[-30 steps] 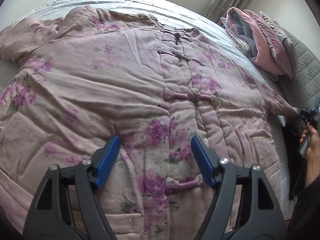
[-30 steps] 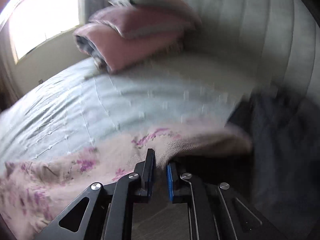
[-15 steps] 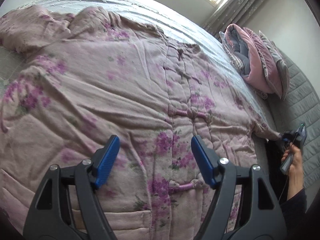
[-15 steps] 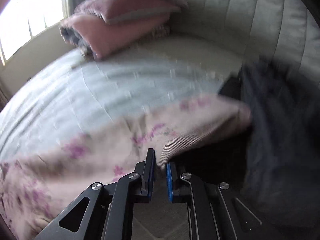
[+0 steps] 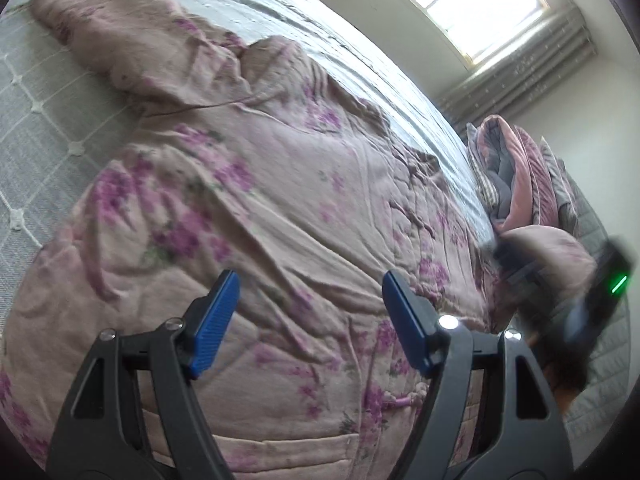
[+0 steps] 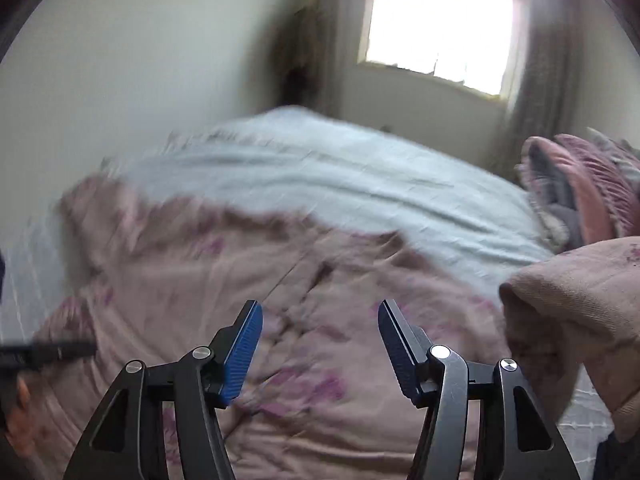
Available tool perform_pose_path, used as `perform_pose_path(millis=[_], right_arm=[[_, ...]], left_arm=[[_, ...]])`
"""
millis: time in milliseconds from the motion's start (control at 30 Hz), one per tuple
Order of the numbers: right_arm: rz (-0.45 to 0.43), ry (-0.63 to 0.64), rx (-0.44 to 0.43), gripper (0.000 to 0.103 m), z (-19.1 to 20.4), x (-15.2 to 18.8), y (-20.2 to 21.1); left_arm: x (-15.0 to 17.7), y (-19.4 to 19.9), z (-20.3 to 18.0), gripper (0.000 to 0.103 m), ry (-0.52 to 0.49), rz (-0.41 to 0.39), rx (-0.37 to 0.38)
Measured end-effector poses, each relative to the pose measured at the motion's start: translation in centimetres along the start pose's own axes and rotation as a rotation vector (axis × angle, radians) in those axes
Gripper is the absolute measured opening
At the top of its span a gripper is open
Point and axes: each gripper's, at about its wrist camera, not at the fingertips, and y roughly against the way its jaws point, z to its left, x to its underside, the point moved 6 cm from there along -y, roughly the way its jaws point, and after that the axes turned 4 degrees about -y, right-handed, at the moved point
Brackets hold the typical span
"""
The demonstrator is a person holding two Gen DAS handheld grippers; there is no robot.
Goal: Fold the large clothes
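Quilted floral jacket: soft, bulky, fairly heavy; grip hem or sleeve cuff. Left gripper released; right gripper opening, empty

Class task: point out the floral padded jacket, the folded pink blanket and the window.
floral padded jacket point(image 5: 248, 216): left wrist view, front panel.
folded pink blanket point(image 5: 524, 184): left wrist view, folded edge.
window point(image 6: 436, 28): right wrist view, bright pane.

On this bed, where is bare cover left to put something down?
Free: the grey bedspread beside the floral jacket, and the pale strip between the jacket and the wall. Crowded: the folded quilts at the head, near the raised sleeve.
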Motion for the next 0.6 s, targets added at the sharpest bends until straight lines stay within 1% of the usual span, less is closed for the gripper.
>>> perform_pose_path(millis=[67, 100, 167, 200, 233, 267, 300, 333, 367, 400, 467, 500, 533, 600], right_arm=[[0.098, 0.107, -0.011, 0.061, 3.8, 3.2, -3.1], [0.111, 0.096, -0.02, 0.061, 4.1, 4.3, -3.5], [0.144, -0.013, -0.072, 0.061, 2.0, 4.9, -3.8], [0.157, -0.056, -0.096, 0.061, 1.3, 5.3, -3.0], [0.147, -0.071, -0.111, 0.061, 1.3, 4.9, -1.9], [0.11, -0.076, -0.105, 0.062, 0.3, 4.3, -0.7], [0.076, -0.087, -0.078, 0.066, -0.5, 3.7, 0.7], [0.043, -0.125, -0.045, 0.071, -2.1, 2.9, 1.9], [0.019, -0.181, -0.021, 0.077, -3.5, 2.3, 3.1], [0.004, -0.243, -0.001, 0.078, -5.4, 1.5, 3.1], [0.004, -0.339, 0.016, 0.079, -8.1, 0.9, 2.4], [0.019, -0.348, 0.023, 0.079, -8.7, 0.7, 1.4], [0.041, -0.328, 0.042, 0.079, -8.9, 0.6, 0.3], [0.092, -0.215, 0.098, 0.079, -8.1, 0.3, -2.5]], left_arm=[[-0.4, 0.3, 1.2, 0.074, 0.043, -0.007, 0.006], [-0.6, 0.4, 1.5, 0.074, 0.058, -0.009, 0.008], [-1.0, 0.6, 2.0, 0.074, 0.082, -0.013, 0.014], [-1.2, 0.7, 2.2, 0.074, 0.089, -0.017, 0.015], [-1.3, 0.7, 2.2, 0.074, 0.091, -0.019, 0.016], [-1.3, 0.8, 2.1, 0.074, 0.091, -0.02, 0.018], [-1.3, 0.7, 2.1, 0.074, 0.091, -0.02, 0.021], [-1.3, 0.7, 2.0, 0.074, 0.09, -0.019, 0.022], [-1.2, 0.6, 1.9, 0.074, 0.086, -0.015, 0.021], [-1.1, 0.4, 1.8, 0.074, 0.081, -0.012, 0.019], [-1.0, 0.5, 1.8, 0.074, 0.072, -0.01, 0.007], [-1.0, 0.4, 1.7, 0.074, 0.067, -0.012, 0.001], [-1.0, 0.5, 1.6, 0.074, 0.062, -0.013, -0.003], [-1.0, 0.5, 1.2, 0.074, 0.045, -0.013, -0.008]])
